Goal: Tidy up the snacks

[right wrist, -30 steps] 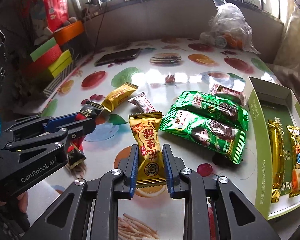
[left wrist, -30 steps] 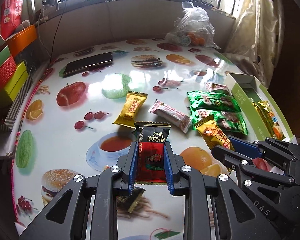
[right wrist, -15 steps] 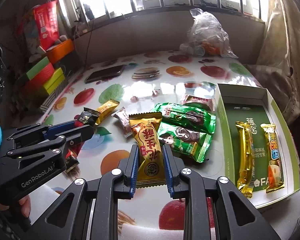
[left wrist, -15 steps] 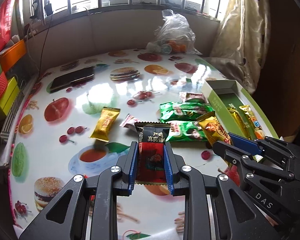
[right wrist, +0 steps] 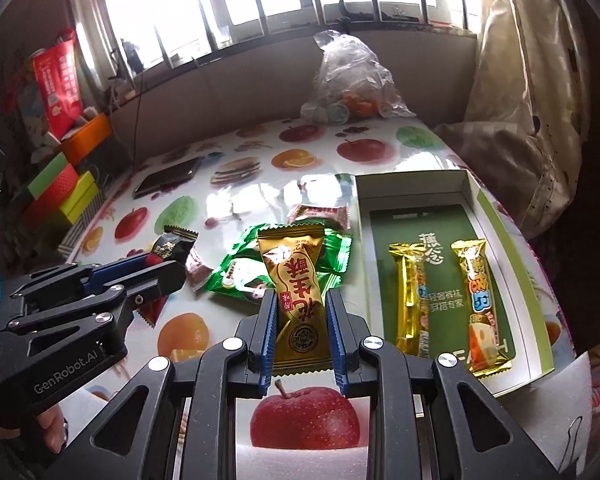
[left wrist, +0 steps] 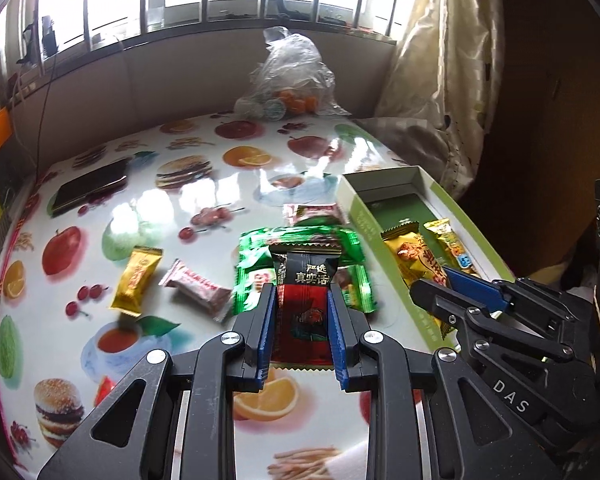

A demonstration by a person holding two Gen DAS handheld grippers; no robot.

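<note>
Packets this light crinkle and slip: your left gripper [left wrist: 302, 334] pinches the black-and-red packet [left wrist: 305, 300], your right gripper [right wrist: 302, 336] the gold packet [right wrist: 298, 300]; grip mid-body.

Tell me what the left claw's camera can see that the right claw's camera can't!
Only the left wrist view shows the small yellow candy lying alone on the table, and the whole black and red packet pinched in the left claw.

Only the right wrist view shows the red bag and the stack of coloured boxes by the window, and the whole yellow packet pinched in the right claw.

Both show the green box with two gold bars inside, the green packets, the phone and the plastic bag.
</note>
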